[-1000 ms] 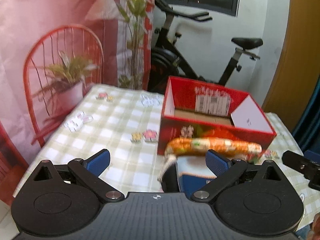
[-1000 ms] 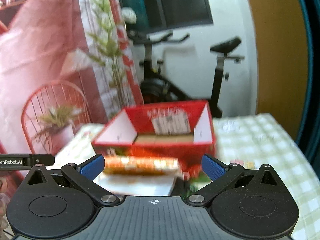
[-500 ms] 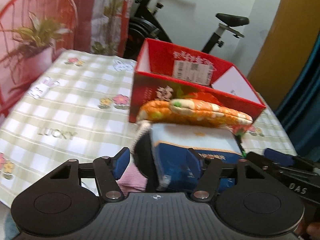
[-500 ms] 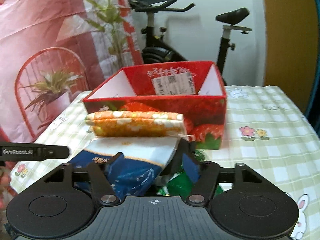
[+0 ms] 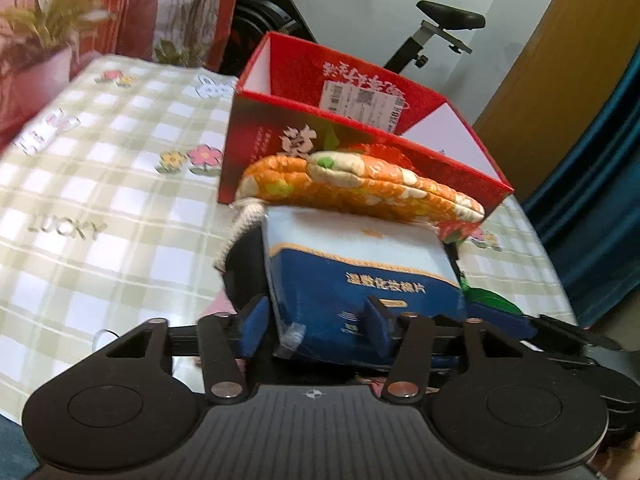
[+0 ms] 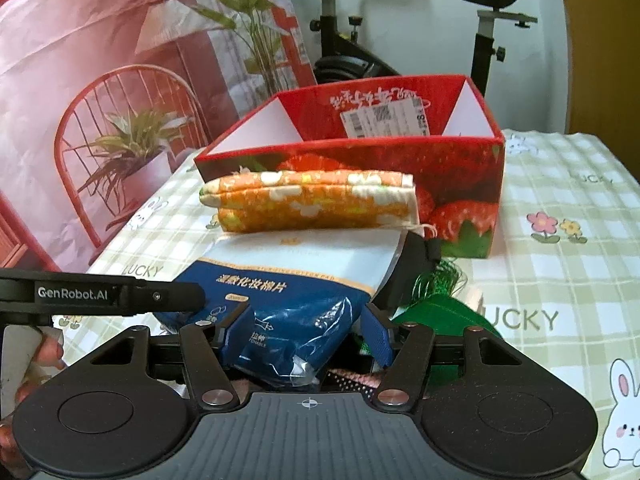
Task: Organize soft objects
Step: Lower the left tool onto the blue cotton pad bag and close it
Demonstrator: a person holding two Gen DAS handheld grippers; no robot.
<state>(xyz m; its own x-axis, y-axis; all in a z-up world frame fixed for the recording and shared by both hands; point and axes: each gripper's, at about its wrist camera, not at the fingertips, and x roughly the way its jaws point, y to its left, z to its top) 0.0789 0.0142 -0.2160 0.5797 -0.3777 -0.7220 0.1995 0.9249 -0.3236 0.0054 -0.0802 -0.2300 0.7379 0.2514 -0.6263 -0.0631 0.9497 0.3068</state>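
Note:
A blue and white cotton-pad pack (image 5: pixel 360 272) lies in a pile of soft things in front of a red strawberry box (image 5: pixel 360 120). An orange flowered pouch (image 5: pixel 360 184) rests on the pack's far end. My left gripper (image 5: pixel 316 324) is shut on the pack's near left corner. My right gripper (image 6: pixel 304 336) is shut on the same pack (image 6: pixel 296 280) at its near right corner. The pouch (image 6: pixel 312 200) and box (image 6: pixel 360 152) show beyond. Black, pink and green soft things (image 6: pixel 436 304) lie under and beside the pack, mostly hidden.
The table has a green checked cloth (image 5: pixel 100 200) with flowers and rabbits. The box is open on top, with a label on its far wall. A red chair (image 6: pixel 120 120), plants and an exercise bike (image 6: pixel 360 40) stand behind the table.
Both grippers moved forward and down to the pile and closed from wide open onto the blue pack.

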